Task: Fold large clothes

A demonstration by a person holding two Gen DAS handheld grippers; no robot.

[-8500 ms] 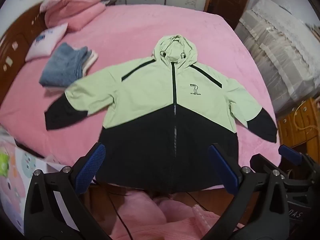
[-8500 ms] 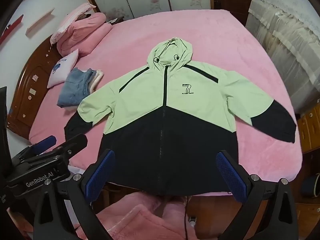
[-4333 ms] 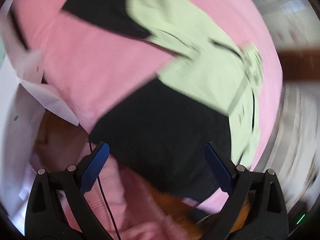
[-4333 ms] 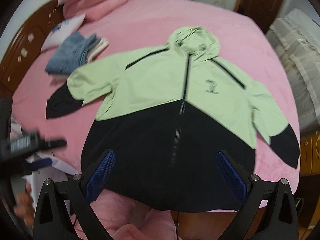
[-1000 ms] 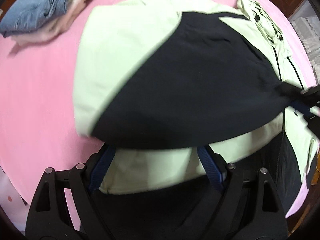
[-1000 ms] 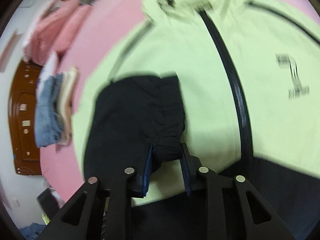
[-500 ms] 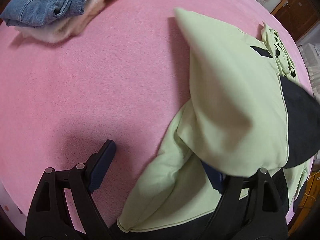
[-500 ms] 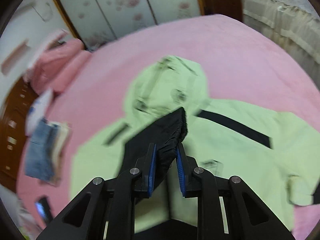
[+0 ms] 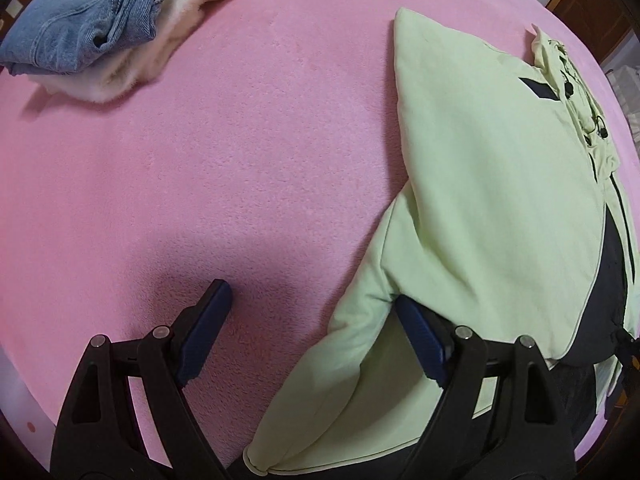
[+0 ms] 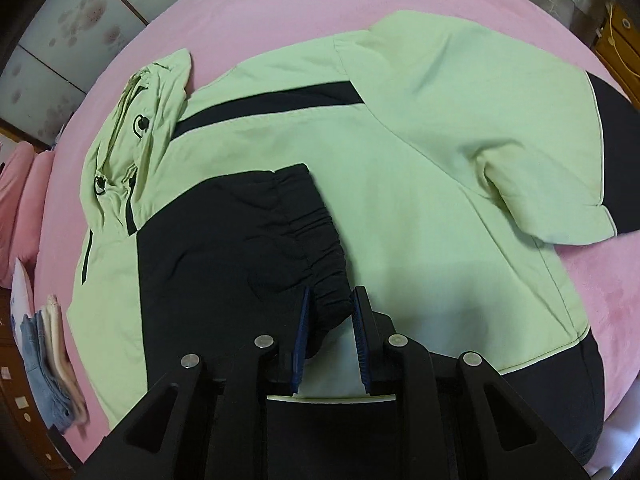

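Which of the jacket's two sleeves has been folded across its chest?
The sleeve whose black cuff sits between the right gripper pads lies across the chest. The other sleeve is spread out sideways onto the pink bed.

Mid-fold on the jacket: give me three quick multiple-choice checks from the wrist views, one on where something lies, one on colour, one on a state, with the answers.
1. Where does the black cuff lie?
A. on the jacket's green chest
B. on bare pink blanket
C. on the folded jeans

2. What colour is the blanket?
A. white
B. pink
C. grey

3. What is between the left gripper's fingers?
A. nothing but blanket
B. the hood
C. the jeans

Answers:
1 A, the sleeve is folded across the jacket, its cuff end between the right gripper's pads.
2 B, pink all around.
3 A, fingers wide apart, with the jacket beside one finger.
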